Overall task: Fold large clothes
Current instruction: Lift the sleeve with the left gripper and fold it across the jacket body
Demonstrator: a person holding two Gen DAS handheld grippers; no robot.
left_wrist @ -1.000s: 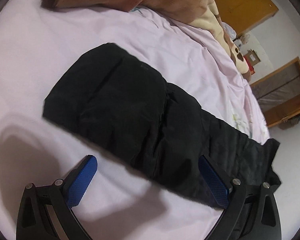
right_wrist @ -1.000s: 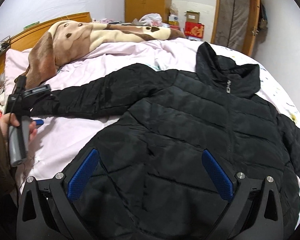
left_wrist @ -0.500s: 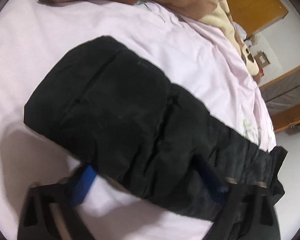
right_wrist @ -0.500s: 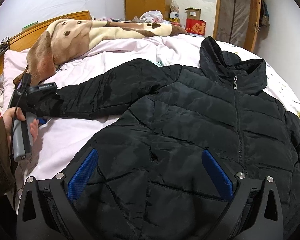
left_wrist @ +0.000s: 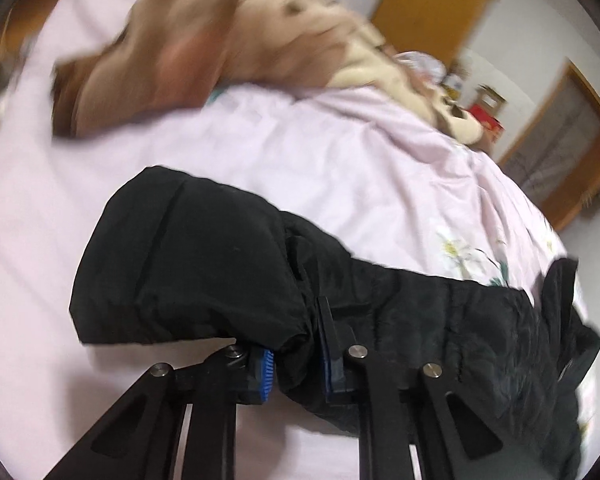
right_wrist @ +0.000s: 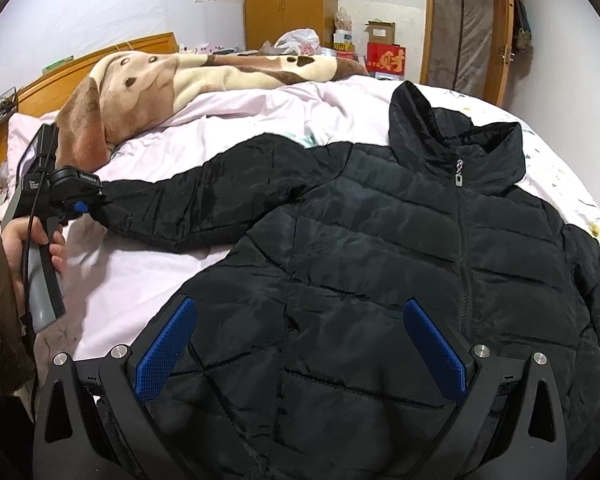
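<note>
The jacket (right_wrist: pixel 380 264) lies spread front-up across the bed (right_wrist: pixel 148 264), its collar toward the far edge and its hem at the near edge. One sleeve (right_wrist: pixel 204 204) stretches out over the bed toward the headboard (right_wrist: pixel 100 56) side, where the left gripper (right_wrist: pixel 78 206) sits at the cuff, its jaws closed on it. The blanket (right_wrist: pixel 188 76) is heaped on the bed behind that sleeve, along the far edge beside the headboard. The right gripper (right_wrist: pixel 300 344) hangs over the jacket's lower front, jaws spread apart.
</note>
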